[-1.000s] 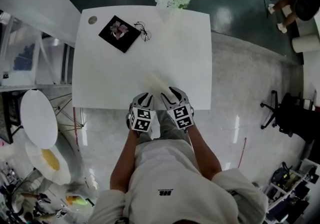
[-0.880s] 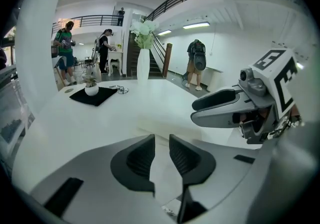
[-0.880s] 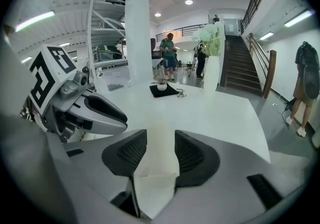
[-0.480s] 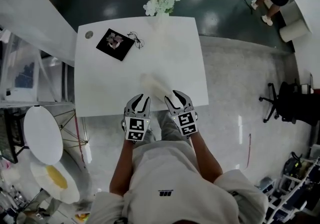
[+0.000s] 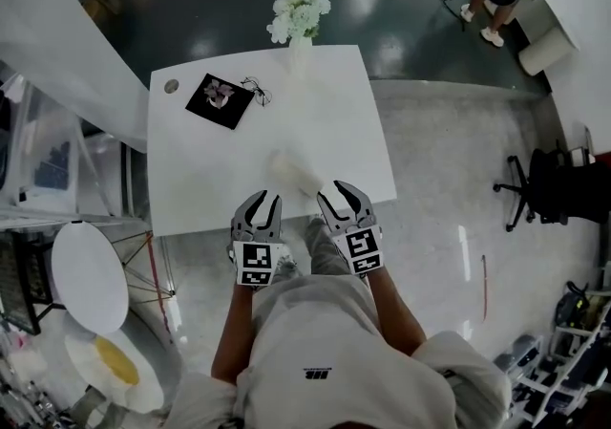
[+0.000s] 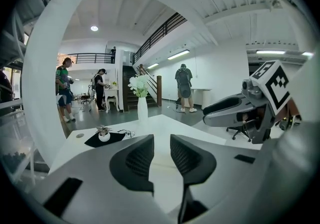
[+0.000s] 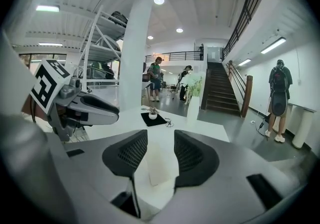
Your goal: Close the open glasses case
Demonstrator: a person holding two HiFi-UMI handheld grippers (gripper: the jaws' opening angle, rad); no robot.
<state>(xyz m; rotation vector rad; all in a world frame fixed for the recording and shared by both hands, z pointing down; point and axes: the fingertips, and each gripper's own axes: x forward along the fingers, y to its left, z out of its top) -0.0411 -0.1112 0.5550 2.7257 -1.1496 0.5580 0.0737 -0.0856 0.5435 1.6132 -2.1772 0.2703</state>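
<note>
The pale glasses case (image 5: 291,169) lies on the white table (image 5: 210,179) near the front edge, almost the same colour as the tabletop. It also shows low between the jaws in the right gripper view (image 7: 159,168), and I cannot tell how its lid stands. My left gripper (image 5: 259,199) and right gripper (image 5: 337,192) hover side by side just off the table's front edge, short of the case and apart from it. Both are open with nothing between the pads. The left gripper view shows only bare tabletop between its jaws (image 6: 161,140).
At the table's far left lie a black mat (image 5: 218,99) with a small pot and a pair of glasses (image 5: 256,90). A white vase of flowers (image 5: 299,21) stands at the far edge. An office chair (image 5: 549,190) is at the right, and people stand beyond the table.
Both grippers have lifted and drawn back from over the table's front edge, away from the case. The case lies where it was.
</note>
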